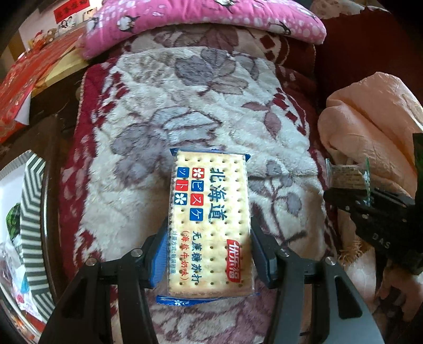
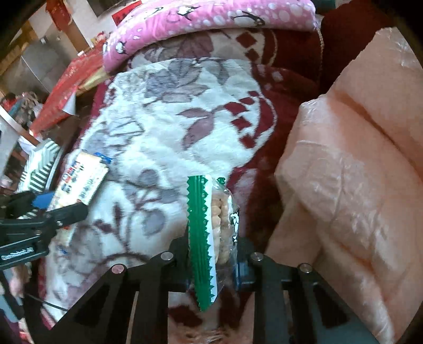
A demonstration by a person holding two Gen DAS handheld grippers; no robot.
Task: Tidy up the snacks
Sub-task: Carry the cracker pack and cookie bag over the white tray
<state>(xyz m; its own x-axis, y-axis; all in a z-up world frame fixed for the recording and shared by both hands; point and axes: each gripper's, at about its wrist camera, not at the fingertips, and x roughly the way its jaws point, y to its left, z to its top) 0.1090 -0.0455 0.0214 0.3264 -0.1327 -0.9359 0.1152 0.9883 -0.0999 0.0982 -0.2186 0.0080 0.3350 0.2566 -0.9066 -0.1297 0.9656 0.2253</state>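
Note:
My left gripper (image 1: 210, 248) is shut on a clear-wrapped soda cracker pack (image 1: 210, 219) with blue printed characters, its blue pads pressing both long sides above the floral blanket (image 1: 158, 111). The same cracker pack (image 2: 82, 180) shows at the left of the right wrist view, held by the left gripper (image 2: 62, 205). My right gripper (image 2: 212, 254) is shut on a small clear snack packet with a green zigzag seal (image 2: 203, 238), holding it edge-on above the blanket (image 2: 164, 127). That packet (image 1: 346, 177) also appears at the right edge of the left wrist view.
A striped box (image 1: 31, 211) with wrapped snacks inside stands at the far left. A pink penguin-print cushion (image 1: 211, 18) lies at the back. Peach-coloured bedding (image 2: 357, 172) is piled on the right. Red paper items (image 1: 29, 76) lie at the back left.

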